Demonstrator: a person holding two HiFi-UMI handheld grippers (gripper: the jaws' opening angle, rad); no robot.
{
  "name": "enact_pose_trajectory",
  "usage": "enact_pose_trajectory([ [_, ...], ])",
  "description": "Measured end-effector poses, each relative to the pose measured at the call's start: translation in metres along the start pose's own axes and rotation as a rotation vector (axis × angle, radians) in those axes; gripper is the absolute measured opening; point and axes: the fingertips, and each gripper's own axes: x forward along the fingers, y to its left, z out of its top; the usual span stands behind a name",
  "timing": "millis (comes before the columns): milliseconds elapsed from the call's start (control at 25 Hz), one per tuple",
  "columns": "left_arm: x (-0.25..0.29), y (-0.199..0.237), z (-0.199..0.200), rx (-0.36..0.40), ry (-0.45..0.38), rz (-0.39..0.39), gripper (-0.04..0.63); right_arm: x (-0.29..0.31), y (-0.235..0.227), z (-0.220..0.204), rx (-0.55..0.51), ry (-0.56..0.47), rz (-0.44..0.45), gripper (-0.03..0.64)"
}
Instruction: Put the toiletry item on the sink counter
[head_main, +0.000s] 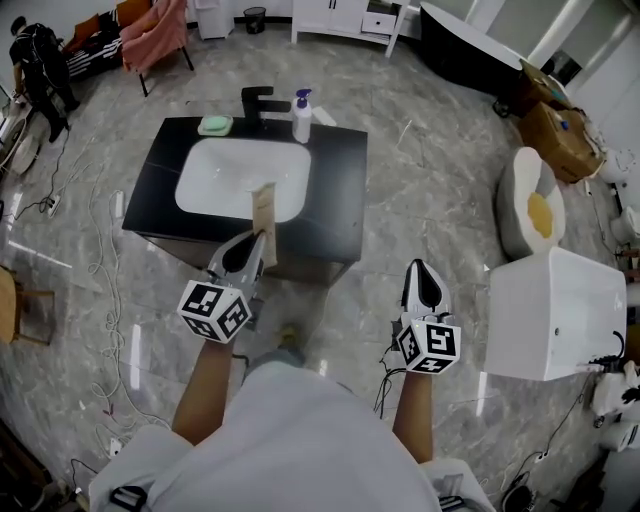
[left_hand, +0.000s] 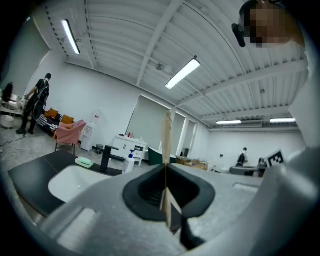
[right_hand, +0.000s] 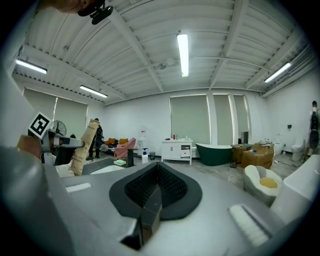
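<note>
Left gripper (head_main: 254, 246) jaws clamped on a slim kraft toothbrush box (head_main: 264, 207), box upright in the air by the near edge of the black sink counter (head_main: 335, 205); right gripper (head_main: 424, 272) jaws pressed together on nothing, right of the counter

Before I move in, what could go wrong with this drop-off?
The left gripper pinches the slim toothbrush box only at its lower end, so it may swing or slip. The basin takes up much of the counter; a release could land it inside. The bottle crowds the back edge.
</note>
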Motion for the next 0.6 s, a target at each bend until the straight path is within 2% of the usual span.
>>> enact_pose_trajectory([
  [320, 0.040, 0.045, 0.021, -0.021, -0.012, -0.066, 0.000, 0.047, 0.014, 0.019, 0.020, -0.016, -0.044, 0.003],
  [600, 0.056, 0.059, 0.025, -0.039, -0.016, -0.104, 0.000, 0.061, 0.015, 0.023, 0.016, -0.021, -0.086, 0.003],
])
